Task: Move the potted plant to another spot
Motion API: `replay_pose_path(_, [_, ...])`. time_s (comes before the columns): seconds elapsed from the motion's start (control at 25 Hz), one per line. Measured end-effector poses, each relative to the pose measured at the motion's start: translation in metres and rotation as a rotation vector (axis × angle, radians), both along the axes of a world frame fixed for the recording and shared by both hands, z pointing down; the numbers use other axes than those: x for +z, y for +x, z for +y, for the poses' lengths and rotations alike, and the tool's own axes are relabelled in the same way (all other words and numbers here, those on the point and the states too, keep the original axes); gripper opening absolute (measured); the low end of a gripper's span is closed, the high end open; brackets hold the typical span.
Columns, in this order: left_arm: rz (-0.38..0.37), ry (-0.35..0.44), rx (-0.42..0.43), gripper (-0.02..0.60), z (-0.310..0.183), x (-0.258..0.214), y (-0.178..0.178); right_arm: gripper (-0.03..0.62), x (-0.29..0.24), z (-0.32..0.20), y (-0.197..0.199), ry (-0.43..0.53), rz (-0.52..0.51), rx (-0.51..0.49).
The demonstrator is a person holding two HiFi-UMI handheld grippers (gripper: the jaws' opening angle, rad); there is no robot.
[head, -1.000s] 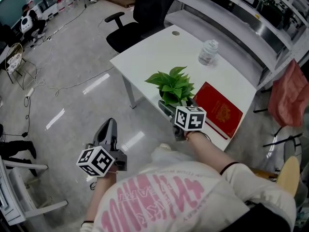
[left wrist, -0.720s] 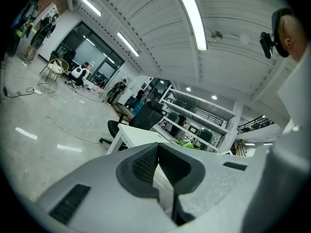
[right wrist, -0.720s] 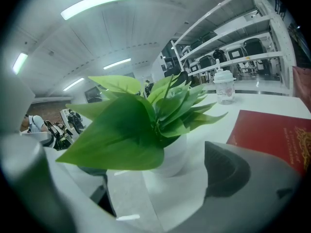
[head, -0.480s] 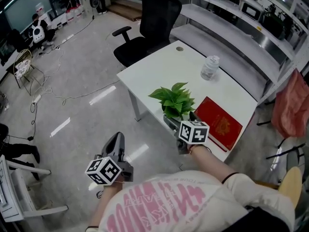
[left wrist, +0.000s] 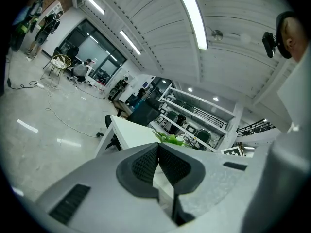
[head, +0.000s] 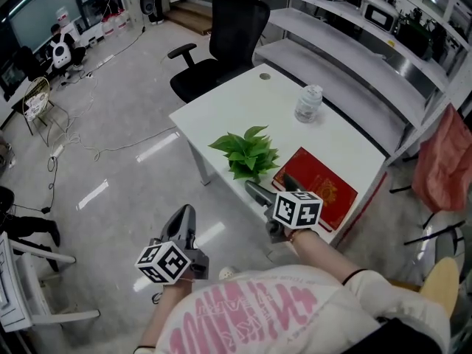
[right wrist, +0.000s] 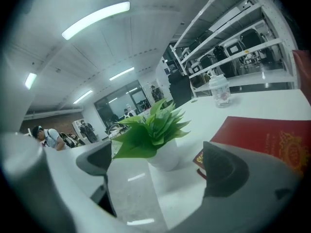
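Observation:
The potted plant (head: 245,153), green leaves in a small white pot (right wrist: 165,157), stands upright near the front edge of the white table (head: 236,102). My right gripper (head: 271,188) is open, just short of the pot at the table's front edge. In the right gripper view the plant (right wrist: 153,127) sits ahead between the spread jaws, and nothing touches it. My left gripper (head: 184,220) hangs over the floor to the left of the table, jaws shut and empty. Its pads (left wrist: 146,165) meet, with the plant (left wrist: 170,138) far beyond them.
A red book (head: 316,188) lies right of the plant, close to my right gripper. A clear water bottle (head: 308,103) stands at the table's back. A black office chair (head: 221,35) is behind the table, with shelving (head: 354,43) to the right. Cables trail over the floor (head: 96,146).
My right gripper has drawn back from the plant toward the person, leaving a gap to the pot. The plant keeps its place beside the book. The left gripper has barely moved.

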State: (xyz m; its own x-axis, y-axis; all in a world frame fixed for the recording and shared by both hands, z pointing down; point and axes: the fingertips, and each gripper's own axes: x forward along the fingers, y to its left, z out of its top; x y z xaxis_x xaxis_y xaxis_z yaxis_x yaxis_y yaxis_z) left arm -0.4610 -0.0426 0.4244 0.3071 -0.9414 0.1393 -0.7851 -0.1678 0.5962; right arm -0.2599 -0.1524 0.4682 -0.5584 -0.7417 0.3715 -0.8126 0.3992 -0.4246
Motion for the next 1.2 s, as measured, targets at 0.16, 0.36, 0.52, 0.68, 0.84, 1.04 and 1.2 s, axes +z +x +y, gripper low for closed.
replay_pose_path(0.16, [0.002, 0.006, 0.015, 0.003, 0.008, -0.006, 0.034, 0.586, -0.014, 0.015, 0.018, 0.016, -0.044, -0.028])
replay_pose_path(0.36, [-0.006, 0.016, 0.020, 0.003, 0.014, -0.016, 0.071, 0.584, -0.022, 0.028, 0.047, 0.015, -0.069, -0.053])
replay_pose_path(0.52, [0.005, 0.021, 0.018, 0.003, 0.026, -0.020, 0.098, 0.568, -0.027, 0.045, 0.067, 0.008, -0.089, -0.071])
replay_pose_path(0.68, [0.009, 0.032, 0.005, 0.003, 0.040, -0.023, 0.119, 0.469, -0.039, 0.058, 0.085, 0.028, -0.143, -0.076])
replay_pose_path(0.84, [0.021, 0.044, -0.028, 0.003, 0.057, -0.032, 0.133, 0.225, -0.062, 0.070, 0.102, 0.065, -0.228, -0.089])
replay_pose_path(1.04, [-0.022, 0.014, -0.067, 0.003, 0.076, -0.032, 0.150, 0.133, -0.078, 0.089, 0.110, 0.103, -0.291, -0.173])
replay_pose_path(1.2, [-0.020, 0.024, -0.087, 0.003, 0.089, -0.035, 0.162, 0.088, -0.088, 0.103, 0.118, 0.126, -0.319, -0.212])
